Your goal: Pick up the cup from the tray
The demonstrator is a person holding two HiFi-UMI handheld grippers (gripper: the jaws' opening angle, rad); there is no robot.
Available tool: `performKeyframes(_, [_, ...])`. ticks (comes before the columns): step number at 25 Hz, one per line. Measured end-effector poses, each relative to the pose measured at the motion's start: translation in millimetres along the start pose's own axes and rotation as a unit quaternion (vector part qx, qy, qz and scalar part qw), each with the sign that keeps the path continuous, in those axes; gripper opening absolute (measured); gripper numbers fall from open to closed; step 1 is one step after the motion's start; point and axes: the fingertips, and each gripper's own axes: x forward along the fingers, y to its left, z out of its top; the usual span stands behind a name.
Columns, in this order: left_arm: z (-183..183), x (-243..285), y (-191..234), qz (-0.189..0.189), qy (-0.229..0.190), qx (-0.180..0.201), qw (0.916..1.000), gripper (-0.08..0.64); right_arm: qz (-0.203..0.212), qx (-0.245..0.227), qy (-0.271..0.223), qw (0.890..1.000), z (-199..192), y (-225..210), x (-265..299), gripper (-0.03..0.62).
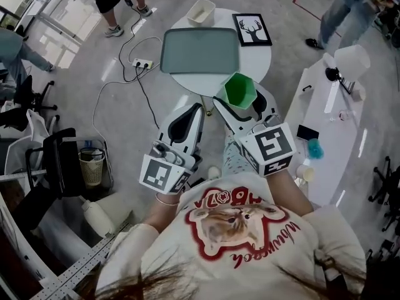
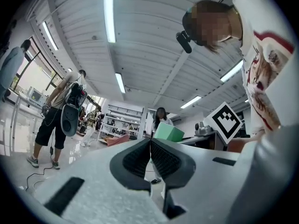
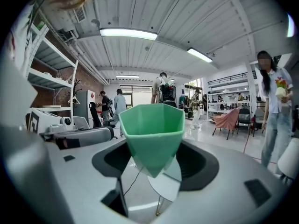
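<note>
A green faceted cup [image 1: 239, 90] is held upright in my right gripper [image 1: 240, 102], lifted off the table just in front of the grey-green tray [image 1: 200, 50]. In the right gripper view the cup [image 3: 153, 134] fills the gap between the two dark pads, mouth upward. The tray is empty and lies on the round white table [image 1: 261, 58]. My left gripper [image 1: 199, 110] hangs beside the right one, below the table's near edge, jaws closed together with nothing between them. Its dark pads [image 2: 164, 158] meet in the left gripper view.
On the table stand a white rectangular dish [image 1: 200, 11] at the far edge and a framed deer picture [image 1: 252, 29] at the right. A power strip [image 1: 143, 63] with cables lies on the floor left. A white desk [image 1: 328, 124] stands to the right; people stand around.
</note>
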Motion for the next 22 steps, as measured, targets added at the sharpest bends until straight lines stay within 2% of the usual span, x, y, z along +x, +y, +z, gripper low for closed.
performKeyframes(9, [9.0, -44.3, -30.0, -0.016, -0.004, -0.007, 0.9998, 0.015, -0.008, 0.001, -0.005, 1.000, 4.8, 41.6, -41.5, 0.285])
performKeyframes(22, [9.3, -53.1, -89.5, -0.038, -0.005, -0.013, 0.9992, 0.015, -0.032, 0.018, -0.012, 0.999, -3.8, 43.2, -101.3, 0.284])
